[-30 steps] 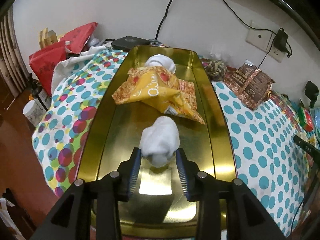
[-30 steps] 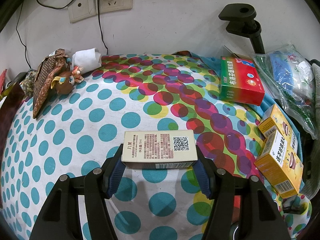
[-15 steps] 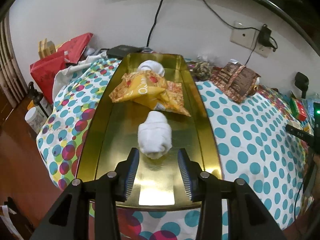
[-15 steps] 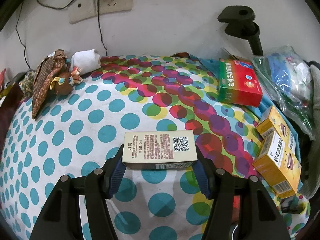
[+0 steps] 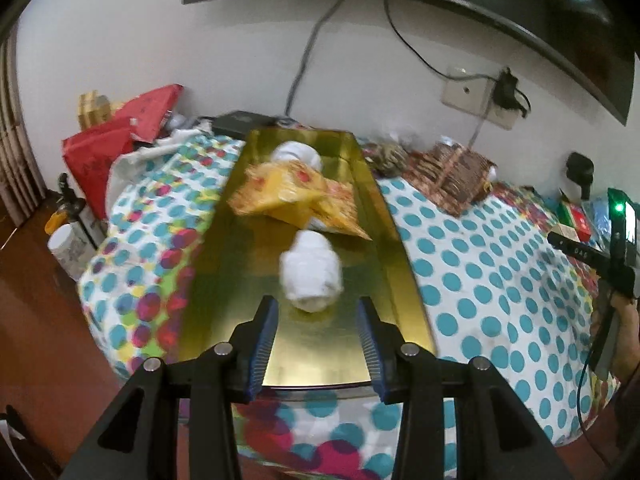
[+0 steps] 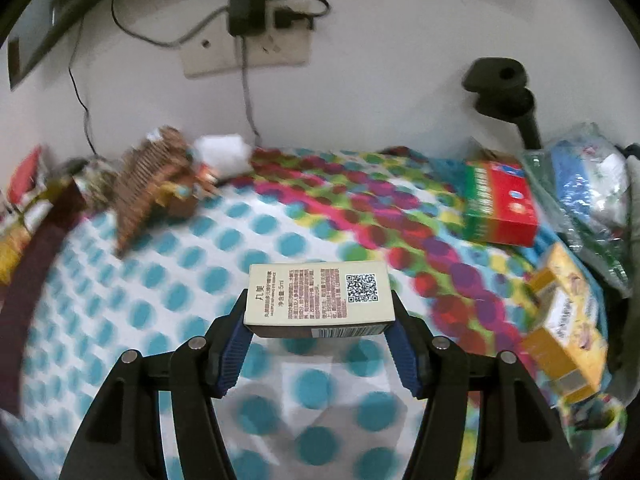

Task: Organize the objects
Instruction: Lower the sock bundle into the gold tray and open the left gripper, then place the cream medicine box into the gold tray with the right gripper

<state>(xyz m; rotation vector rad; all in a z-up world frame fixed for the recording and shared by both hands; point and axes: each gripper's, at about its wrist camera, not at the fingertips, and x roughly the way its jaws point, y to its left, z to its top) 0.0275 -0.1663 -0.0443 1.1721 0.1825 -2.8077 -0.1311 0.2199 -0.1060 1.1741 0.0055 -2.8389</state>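
Note:
In the left wrist view a gold metal tray [image 5: 208, 276] lies on the polka-dot cloth. It holds a white rolled sock [image 5: 311, 271], a yellow snack bag [image 5: 294, 196] and a second white roll [image 5: 297, 153] at the far end. My left gripper [image 5: 316, 332] is open and empty, just behind the near sock and apart from it. In the right wrist view my right gripper [image 6: 319, 322] is shut on a cream box with a QR code [image 6: 318, 297], held above the cloth.
A red-green box [image 6: 498, 204], two yellow boxes [image 6: 564, 316] and a plastic bag [image 6: 588, 184] lie at the right. A brown packet [image 6: 154, 182] lies at the back left. Red bags [image 5: 116, 148] and bottles [image 5: 70, 246] stand left of the tray. Cables hang on the wall.
My left gripper has let go of the white sock and drawn back and up from the tray. My right gripper has lifted the cream box a little.

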